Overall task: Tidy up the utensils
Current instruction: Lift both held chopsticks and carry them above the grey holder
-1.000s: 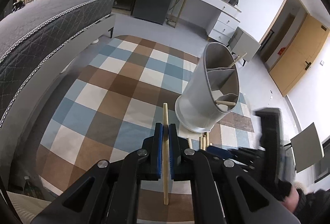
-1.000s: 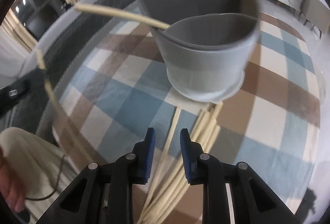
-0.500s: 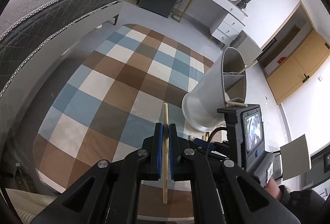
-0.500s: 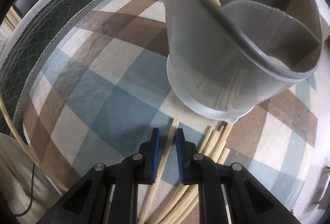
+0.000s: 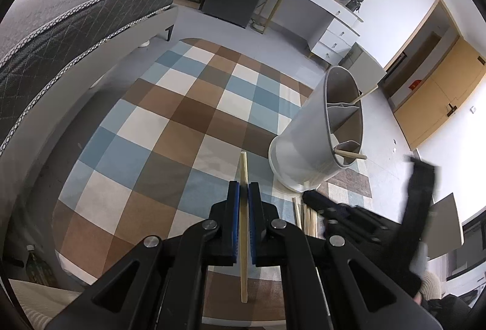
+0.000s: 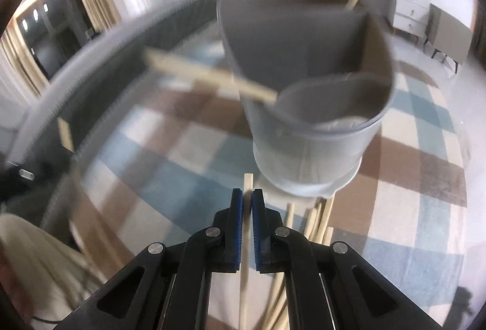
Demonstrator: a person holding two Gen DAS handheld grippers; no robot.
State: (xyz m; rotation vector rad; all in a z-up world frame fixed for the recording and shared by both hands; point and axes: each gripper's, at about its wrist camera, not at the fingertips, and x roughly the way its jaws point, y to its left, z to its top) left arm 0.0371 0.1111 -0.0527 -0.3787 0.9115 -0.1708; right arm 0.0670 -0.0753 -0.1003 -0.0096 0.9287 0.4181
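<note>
A grey divided utensil holder [image 5: 319,144] stands on the checkered tablecloth [image 5: 170,129], with chopsticks poking out of two compartments [image 5: 349,153]. It fills the upper right wrist view [image 6: 309,93]. My left gripper [image 5: 243,190] is shut on one wooden chopstick [image 5: 243,169], held above the cloth left of the holder. My right gripper [image 6: 247,197] is shut on another chopstick [image 6: 247,181], lifted just in front of the holder's base. Several loose chopsticks [image 6: 316,220] lie on the cloth beside it.
A grey-edged bed [image 5: 60,35] runs along the left. A white dresser [image 5: 322,14] and wooden doors [image 5: 437,87] stand at the back. The right gripper's body [image 5: 379,223] shows at the lower right of the left wrist view.
My right gripper closed on a chopstick from the pile and lifted it, pulling back from the holder. My left gripper stayed shut on its chopstick and shifted slightly.
</note>
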